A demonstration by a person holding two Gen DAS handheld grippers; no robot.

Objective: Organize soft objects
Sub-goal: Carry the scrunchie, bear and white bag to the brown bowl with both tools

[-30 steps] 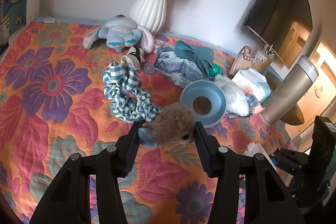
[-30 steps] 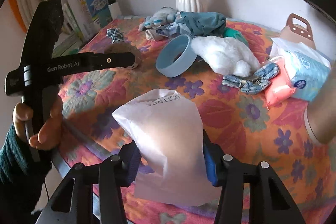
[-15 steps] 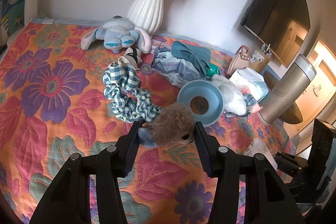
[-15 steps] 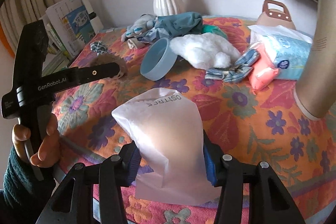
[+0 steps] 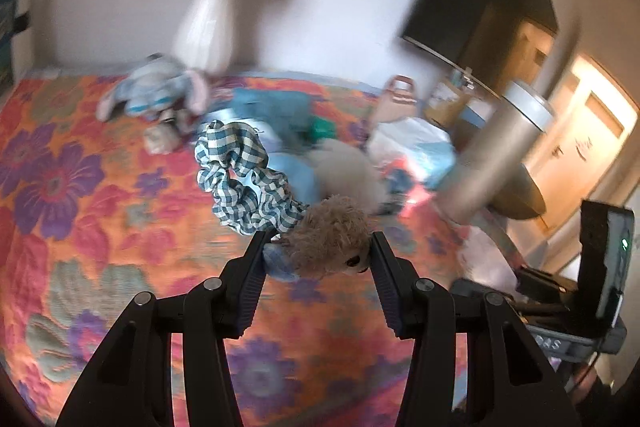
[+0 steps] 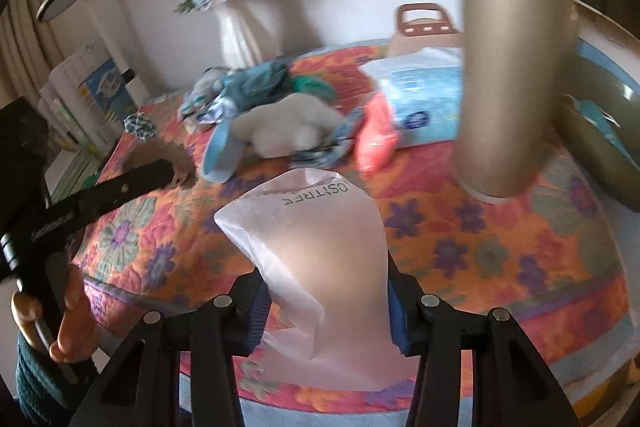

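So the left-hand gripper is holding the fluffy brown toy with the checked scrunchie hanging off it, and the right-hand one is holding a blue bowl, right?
Not quite. The right gripper holds no bowl: its jaws clamp a translucent white bag, as the right wrist view shows. The blue bowl lies on the floral cloth. The rest stands: the left gripper grips the fluffy brown toy, the checked scrunchie attached.

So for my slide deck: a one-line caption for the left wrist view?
Left gripper clamps a fuzzy brown toy with gingham scrunchie above the floral bedspread.

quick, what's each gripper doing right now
Left gripper: shut on the fuzzy tan plush toy with its checked fabric tail.
Right gripper: shut on the translucent white plastic bag.
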